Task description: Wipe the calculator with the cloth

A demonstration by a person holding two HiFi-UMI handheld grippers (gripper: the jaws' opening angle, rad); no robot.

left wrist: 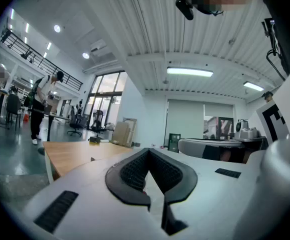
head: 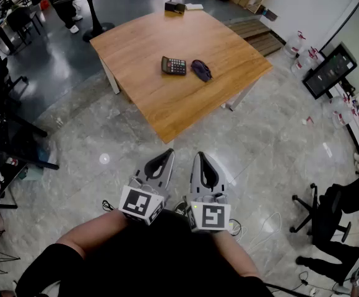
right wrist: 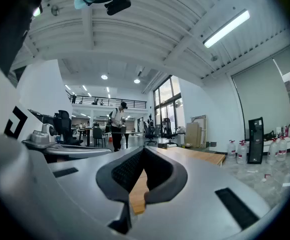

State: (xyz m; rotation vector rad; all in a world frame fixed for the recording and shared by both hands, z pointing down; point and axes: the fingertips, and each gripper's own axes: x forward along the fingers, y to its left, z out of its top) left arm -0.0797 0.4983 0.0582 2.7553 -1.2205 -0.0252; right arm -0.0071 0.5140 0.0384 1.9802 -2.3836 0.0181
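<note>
Calculator (head: 174,65) beside cloth (head: 200,70) on table (head: 167,101)

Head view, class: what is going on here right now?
A person stands back from the wooden table, holding a tool in each hand. The left tool and right tool are both shut and empty, side by side over the floor. The calculator and the dark cloth lie beside each other on the table, untouched. Wiping has not begun.

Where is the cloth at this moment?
In the head view, the dark cloth lies on the wooden table, just to the right of the calculator, near the table's middle.
</note>
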